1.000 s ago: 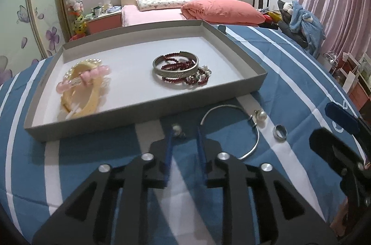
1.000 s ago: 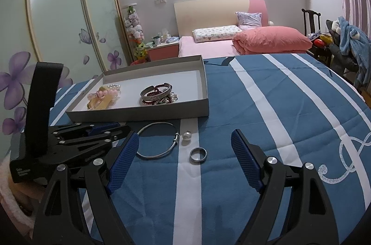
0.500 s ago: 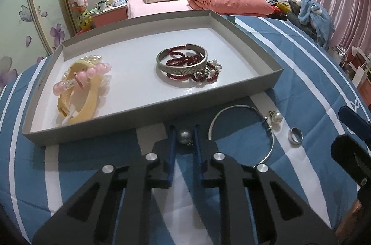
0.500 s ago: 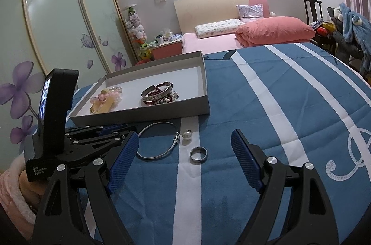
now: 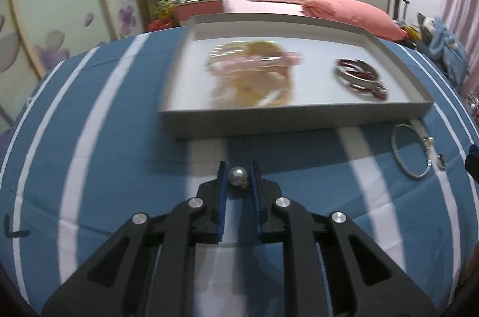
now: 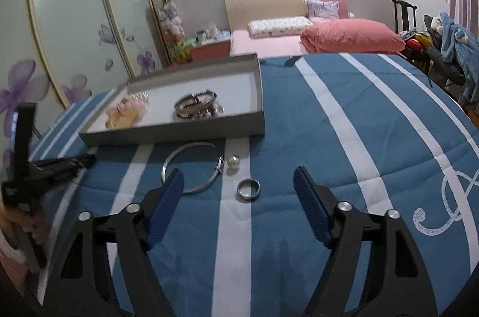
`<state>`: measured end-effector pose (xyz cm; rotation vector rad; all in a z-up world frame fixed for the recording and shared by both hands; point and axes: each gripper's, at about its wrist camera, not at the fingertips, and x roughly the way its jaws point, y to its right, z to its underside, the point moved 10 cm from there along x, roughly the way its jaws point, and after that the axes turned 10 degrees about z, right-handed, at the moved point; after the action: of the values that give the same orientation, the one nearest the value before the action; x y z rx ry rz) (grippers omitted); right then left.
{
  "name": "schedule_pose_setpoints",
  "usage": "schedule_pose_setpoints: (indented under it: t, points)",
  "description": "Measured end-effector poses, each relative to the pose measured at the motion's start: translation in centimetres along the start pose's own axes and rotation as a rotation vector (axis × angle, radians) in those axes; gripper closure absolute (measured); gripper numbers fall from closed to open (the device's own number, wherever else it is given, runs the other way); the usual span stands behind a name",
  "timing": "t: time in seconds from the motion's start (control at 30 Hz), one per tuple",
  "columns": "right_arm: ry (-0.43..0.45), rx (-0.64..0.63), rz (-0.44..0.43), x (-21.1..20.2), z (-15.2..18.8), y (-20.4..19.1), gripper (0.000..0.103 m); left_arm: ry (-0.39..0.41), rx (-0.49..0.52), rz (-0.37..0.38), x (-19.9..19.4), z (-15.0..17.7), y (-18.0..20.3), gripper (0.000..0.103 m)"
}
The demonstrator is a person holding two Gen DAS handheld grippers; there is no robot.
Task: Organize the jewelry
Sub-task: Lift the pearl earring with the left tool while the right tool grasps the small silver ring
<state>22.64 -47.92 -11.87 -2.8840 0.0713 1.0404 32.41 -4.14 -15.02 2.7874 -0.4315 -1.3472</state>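
In the left wrist view my left gripper is shut on a pearl earring, held just above the blue striped cloth, in front of the grey tray's near wall. The tray holds a blurred yellow and pink bracelet pile and silver and red bangles. My right gripper is open, its jaws closing, touching nothing. A silver ring lies on the cloth just in front of its tips. A second pearl earring and a thin silver bangle lie beyond it.
The left gripper shows at the left edge of the right wrist view, with a hand below it. The tray's front wall stands just behind the loose pieces. A pink bed, a chair with clothes and wardrobe doors are far behind.
The left jaws shut on the pearl earring and carried it left along the tray's front, away from the bangle and ring. The right jaws have narrowed a little; that hand stayed in place.
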Motion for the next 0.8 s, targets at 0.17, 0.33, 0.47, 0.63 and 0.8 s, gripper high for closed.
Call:
schedule_pose_setpoints:
  t: [0.17, 0.33, 0.47, 0.63, 0.8]
  points:
    - [-0.100, -0.049, 0.018, 1.7, 1.2, -0.3, 0.045, 0.010, -0.049, 0.010, -0.8, 0.2, -1.9, 0.088]
    - [-0.170, -0.074, 0.032, 2.9, 2.1, -0.5, 0.054, 0.014, -0.059, 0.025, -1.1, 0.6, -1.9, 0.088]
    - [-0.176, -0.088, 0.063, 3.4, 2.0, -0.4, 0.058, 0.018, -0.073, 0.044, -0.8, 0.2, -1.8, 0.088]
    - [-0.175, -0.112, 0.086, 3.3, 2.0, -0.3, 0.080, 0.019, -0.076, 0.048, -0.9, 0.2, -1.8, 0.088]
    - [-0.172, -0.097, 0.061, 2.8, 2.0, -0.4, 0.080, 0.021, -0.077, 0.044, -1.0, 0.3, -1.7, 0.088]
